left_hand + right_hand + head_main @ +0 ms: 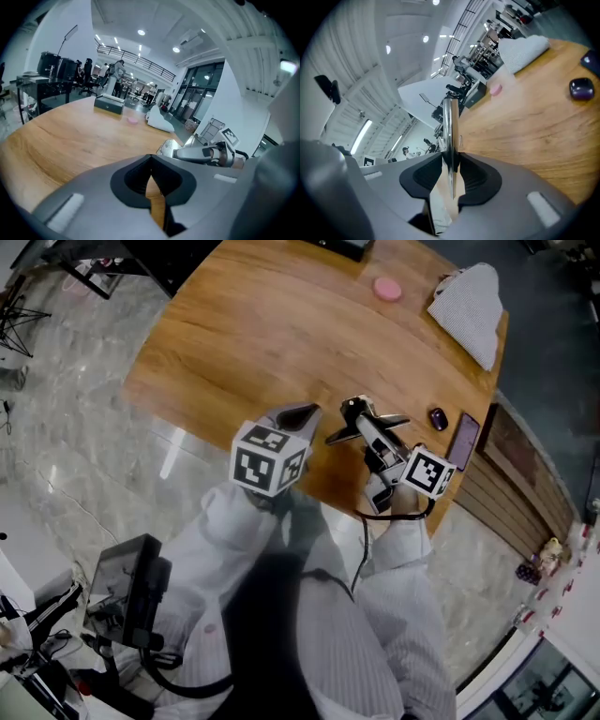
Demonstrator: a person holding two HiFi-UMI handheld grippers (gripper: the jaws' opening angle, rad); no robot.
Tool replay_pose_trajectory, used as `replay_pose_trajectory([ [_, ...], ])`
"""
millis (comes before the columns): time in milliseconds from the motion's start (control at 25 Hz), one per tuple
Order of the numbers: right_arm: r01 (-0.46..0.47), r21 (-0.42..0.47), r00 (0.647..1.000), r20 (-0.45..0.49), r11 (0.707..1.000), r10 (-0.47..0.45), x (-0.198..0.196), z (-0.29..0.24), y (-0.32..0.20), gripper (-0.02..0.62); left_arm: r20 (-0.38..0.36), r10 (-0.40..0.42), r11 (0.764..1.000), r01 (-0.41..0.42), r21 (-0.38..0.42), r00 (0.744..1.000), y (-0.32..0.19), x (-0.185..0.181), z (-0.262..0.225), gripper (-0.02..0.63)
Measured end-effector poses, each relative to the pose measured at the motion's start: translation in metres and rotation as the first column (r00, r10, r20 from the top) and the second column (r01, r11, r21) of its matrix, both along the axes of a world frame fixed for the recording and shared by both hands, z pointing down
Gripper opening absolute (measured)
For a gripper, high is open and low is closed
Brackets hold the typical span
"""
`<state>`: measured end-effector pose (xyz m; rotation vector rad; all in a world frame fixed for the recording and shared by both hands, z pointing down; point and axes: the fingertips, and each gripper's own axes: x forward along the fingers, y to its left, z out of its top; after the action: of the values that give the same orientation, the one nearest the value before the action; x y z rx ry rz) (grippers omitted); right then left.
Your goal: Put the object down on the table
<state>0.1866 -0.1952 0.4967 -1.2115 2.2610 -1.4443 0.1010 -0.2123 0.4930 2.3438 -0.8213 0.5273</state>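
Over the near edge of the wooden table [262, 324], a thin metal object [339, 434] is clamped in the right gripper [364, 420].
Seen from the right gripper view, the object is pinched edge-on between the dark pads [474, 174], its shiny strip reaching forward above the wood; contact with the tabletop cannot be judged. Just beside it, the left gripper [300, 413] is held with its jaws closed together and nothing between them. A small dark item [438, 418] and a phone [464, 440] are seen near the right edge.
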Motion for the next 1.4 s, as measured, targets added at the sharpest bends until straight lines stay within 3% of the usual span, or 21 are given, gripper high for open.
replay_pose_trajectory([
  [200, 0.175, -0.089, 0.98, 0.112, 0.981, -0.164, -0.002, 0.046, -0.018, 0.133, 0.009, -0.069, 0.996, 0.069, -0.063, 0.998, -0.013, -0.006, 0.022, 0.002],
  [400, 0.278, -0.195, 0.957, 0.145, 0.941, -0.253, -0.008, 0.086, -0.03, 0.133, 0.018, -0.102, 0.991, 0.104, -0.088, 0.995, -0.018, -0.01, 0.031, 0.002],
  [520, 0.275, -0.331, 0.96, 0.145, 0.903, -0.239, -0.003, 0.111, -0.03, 0.135, 0.023, -0.115, 0.989, 0.117, -0.093, 0.993, -0.019, -0.011, 0.034, 0.002],
  [680, 0.283, -0.428, 0.958, 0.171, 0.859, -0.23, -0.009, 0.123, -0.03, 0.135, 0.0, -0.119, 0.987, 0.118, -0.107, 0.993, -0.02, -0.01, 0.035, 0.002],
  [920, 0.292, -0.497, 0.956, 0.164, 0.817, -0.243, -0.014, 0.13, -0.031, 0.138, -0.024, -0.115, 0.988, 0.112, -0.108, 0.993, -0.025, -0.01, 0.033, 0.002],
  [1040, 0.299, -0.49, 0.954, 0.172, 0.819, -0.245, -0.015, 0.126, -0.029, 0.145, -0.03, -0.108, 0.989, 0.105, -0.104, 0.994, -0.021, -0.009, 0.03, 0.002],
  [1240, 0.274, -0.525, 0.956, 0.061, 0.806, -0.286, -0.008, 0.128, -0.018, 0.167, -0.04, -0.098, 0.991, 0.094, -0.097, 0.994, -0.019, -0.012, 0.026, 0.002],
  [1400, 0.228, -0.521, 0.939, -0.105, 0.823, -0.327, 0.005, 0.13, -0.018, 0.184, -0.051, -0.09, 0.992, 0.085, -0.094, 0.995, -0.018, -0.009, 0.024, 0.002],
])
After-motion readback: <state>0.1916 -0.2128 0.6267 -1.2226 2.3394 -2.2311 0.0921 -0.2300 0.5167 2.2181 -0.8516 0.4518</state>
